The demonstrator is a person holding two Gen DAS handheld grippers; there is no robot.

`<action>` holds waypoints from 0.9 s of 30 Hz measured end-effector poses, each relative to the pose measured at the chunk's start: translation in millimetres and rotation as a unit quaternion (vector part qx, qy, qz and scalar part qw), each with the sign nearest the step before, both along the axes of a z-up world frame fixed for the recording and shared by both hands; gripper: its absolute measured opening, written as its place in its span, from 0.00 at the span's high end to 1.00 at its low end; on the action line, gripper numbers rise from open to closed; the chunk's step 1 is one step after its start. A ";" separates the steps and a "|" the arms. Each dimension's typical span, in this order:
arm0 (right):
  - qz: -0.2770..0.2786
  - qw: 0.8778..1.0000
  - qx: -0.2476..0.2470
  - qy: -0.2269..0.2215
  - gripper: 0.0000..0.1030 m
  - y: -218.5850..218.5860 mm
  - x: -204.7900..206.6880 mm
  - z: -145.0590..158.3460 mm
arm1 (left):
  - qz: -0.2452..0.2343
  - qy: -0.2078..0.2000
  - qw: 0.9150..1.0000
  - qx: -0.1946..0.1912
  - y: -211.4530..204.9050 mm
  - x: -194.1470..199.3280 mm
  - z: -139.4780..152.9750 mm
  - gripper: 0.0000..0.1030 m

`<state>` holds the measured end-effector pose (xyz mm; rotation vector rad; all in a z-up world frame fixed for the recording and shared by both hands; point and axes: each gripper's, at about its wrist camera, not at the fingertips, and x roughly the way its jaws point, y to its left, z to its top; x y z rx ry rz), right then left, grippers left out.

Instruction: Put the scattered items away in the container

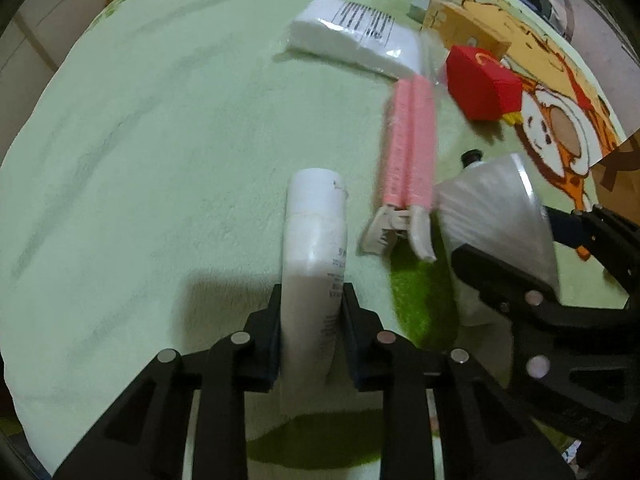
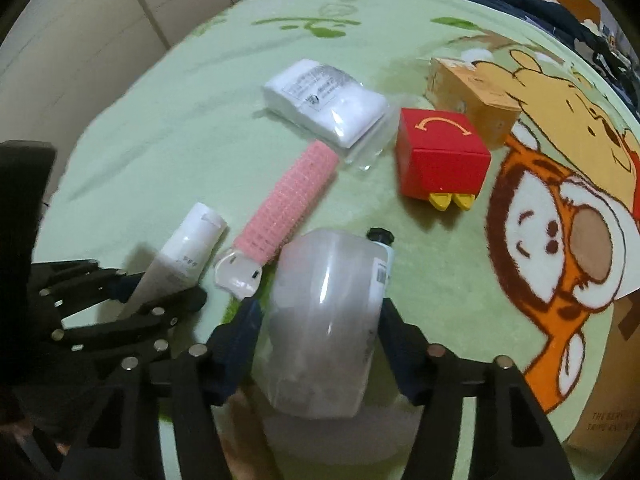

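Note:
My left gripper (image 1: pixel 312 296) is shut on a white squeeze tube (image 1: pixel 316 220), which lies on the green blanket with its cap pointing away. In the right wrist view the same tube (image 2: pixel 192 248) sits at the left, with the left gripper (image 2: pixel 160 292) around its lower end. My right gripper (image 2: pixel 318 312) has both pads against a frosted translucent cup (image 2: pixel 328 272) lying on its side. A small black-capped tube (image 2: pixel 380 236) peeks out behind the cup. The left wrist view shows the right gripper (image 1: pixel 516 240) and the cup (image 1: pixel 492 200) at the right.
A pink hair roller (image 2: pixel 288 204) lies between the two grippers. Beyond it are a white wrapped pack (image 2: pixel 324 100), a red box with yellow feet (image 2: pixel 440 156) and a small brown carton (image 2: pixel 472 92). A large cardboard box (image 2: pixel 600 420) stands at the right edge.

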<state>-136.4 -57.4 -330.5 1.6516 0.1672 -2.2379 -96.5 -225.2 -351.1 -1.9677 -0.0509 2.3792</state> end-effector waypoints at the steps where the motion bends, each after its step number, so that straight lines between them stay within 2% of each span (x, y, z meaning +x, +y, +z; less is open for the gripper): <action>1: -0.007 1.000 -0.009 -0.011 0.30 3.4 -3.7 -4.5 | 0.002 -0.002 1.000 0.002 -0.5 -1.3 -1.3 0.75; 4: -0.010 0.999 -0.031 -0.042 0.28 7.9 -9.5 -16.7 | 0.010 -0.007 1.000 0.011 -3.2 -4.0 -3.9 0.75; 6: -0.008 0.999 -0.032 -0.035 0.31 8.1 -5.9 -9.7 | 0.012 -0.001 1.000 0.008 -2.2 -1.7 0.6 0.76; 8: -0.005 0.999 -0.041 -0.023 0.39 10.3 1.5 4.8 | 0.016 0.005 1.000 0.004 -0.5 3.8 9.7 0.76; 13: -0.009 0.997 -0.075 -0.034 0.49 34.7 24.2 27.6 | 0.027 0.006 1.000 0.011 4.3 22.7 26.0 0.78; 14: -0.010 0.997 -0.077 -0.031 0.54 40.6 30.5 33.4 | 0.027 0.007 1.000 0.012 7.8 27.9 29.6 0.78; 17: -0.012 0.998 -0.064 -0.026 0.57 54.7 40.6 39.0 | 0.024 0.007 1.000 0.015 16.1 38.1 32.5 0.78; 19: -0.016 0.999 -0.045 -0.026 0.57 60.8 49.7 33.8 | 0.023 0.001 1.000 0.014 19.1 43.1 26.6 0.78; 20: -0.010 0.999 -0.035 -0.039 0.57 61.3 50.6 25.8 | 0.023 -0.005 1.000 0.015 23.8 44.2 21.5 0.78; 25: 0.020 0.997 -0.028 -0.068 0.53 53.7 49.1 -1.9 | 0.032 -0.020 0.999 0.015 29.4 43.1 10.3 0.78; 27: 0.024 0.995 -0.010 -0.100 0.50 45.1 44.8 -17.6 | 0.038 -0.022 0.999 0.020 29.1 41.3 7.7 0.78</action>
